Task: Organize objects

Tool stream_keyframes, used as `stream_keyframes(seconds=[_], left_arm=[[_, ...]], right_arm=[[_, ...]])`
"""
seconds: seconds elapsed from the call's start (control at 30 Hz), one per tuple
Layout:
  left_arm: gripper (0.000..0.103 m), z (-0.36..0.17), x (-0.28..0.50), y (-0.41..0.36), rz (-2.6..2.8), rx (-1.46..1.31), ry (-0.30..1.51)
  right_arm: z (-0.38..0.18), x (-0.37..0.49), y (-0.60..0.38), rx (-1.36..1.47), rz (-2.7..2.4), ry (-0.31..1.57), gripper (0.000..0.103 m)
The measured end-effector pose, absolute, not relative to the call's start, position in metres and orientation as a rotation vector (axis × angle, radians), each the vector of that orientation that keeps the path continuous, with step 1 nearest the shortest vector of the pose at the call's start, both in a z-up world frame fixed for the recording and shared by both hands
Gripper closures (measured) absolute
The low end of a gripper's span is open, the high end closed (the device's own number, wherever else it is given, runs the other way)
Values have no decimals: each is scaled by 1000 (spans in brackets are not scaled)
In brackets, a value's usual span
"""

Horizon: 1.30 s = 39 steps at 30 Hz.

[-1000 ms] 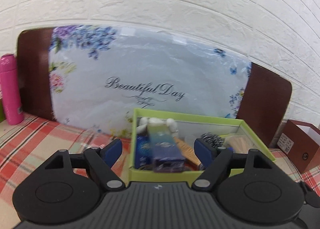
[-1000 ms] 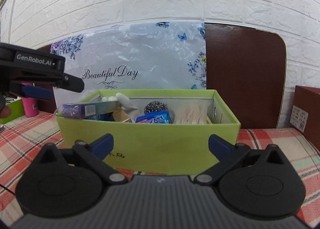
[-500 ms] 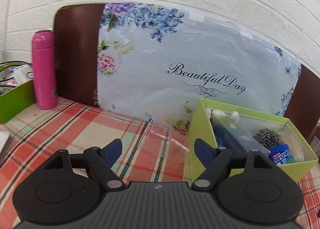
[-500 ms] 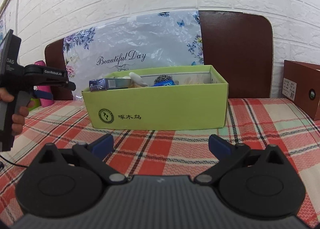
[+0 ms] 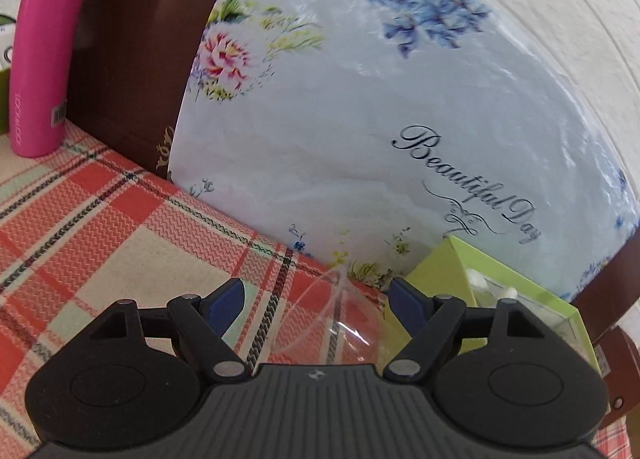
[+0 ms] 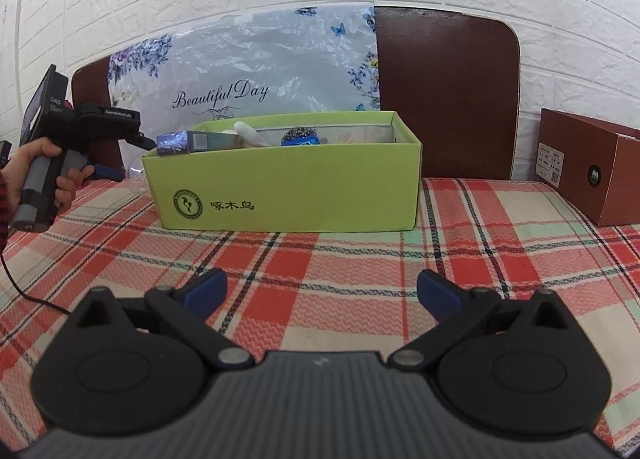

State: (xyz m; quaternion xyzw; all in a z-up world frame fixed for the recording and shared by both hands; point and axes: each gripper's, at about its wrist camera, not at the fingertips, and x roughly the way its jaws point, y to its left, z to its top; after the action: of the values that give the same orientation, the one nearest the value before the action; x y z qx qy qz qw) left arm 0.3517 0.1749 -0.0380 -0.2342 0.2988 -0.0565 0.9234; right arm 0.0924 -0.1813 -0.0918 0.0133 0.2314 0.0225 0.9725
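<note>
A lime-green rectangular cardboard box point(image 6: 288, 195) sits on the woven red-and-cream plaid tablecloth point(image 6: 360, 259), in front of a glossy crinkled floral plastic sheet point(image 5: 360, 119). A shiny blue carton point(image 6: 180, 141) and a wiry steel scourer point(image 6: 298, 134) poke above its rim. The left gripper point(image 5: 316, 305) has its jaws spread over clear crumpled film point(image 5: 332, 323), beside the box. The right gripper point(image 6: 322, 293) is spread wide, empty, well short of the box. A smooth pink cylindrical bottle point(image 5: 44, 47) stands upright at the far left.

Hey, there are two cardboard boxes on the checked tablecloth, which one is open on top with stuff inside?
The light green box in the middle, in front of the floral bag: its top is open and items show inside. The brown box at the far right is shut.
</note>
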Motion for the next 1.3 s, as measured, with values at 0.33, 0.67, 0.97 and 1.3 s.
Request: stream_keyframes(seconds=[0.33,0.67,0.97,1.3], left_arm=[[90,-48,328,176,-333,-596,623],[99,-20,202,144,-425,-506,571],[98,-25,142,50,-477,-392,669],[33,-22,105,46,-489,-357,759]], right_arm=[[-95,88,-171,27,61,494,0],[-87,65,-161,64,135,481,0],[-75,34,-128,58,296,478,0],[-72,28,-141,106,263,478,0]])
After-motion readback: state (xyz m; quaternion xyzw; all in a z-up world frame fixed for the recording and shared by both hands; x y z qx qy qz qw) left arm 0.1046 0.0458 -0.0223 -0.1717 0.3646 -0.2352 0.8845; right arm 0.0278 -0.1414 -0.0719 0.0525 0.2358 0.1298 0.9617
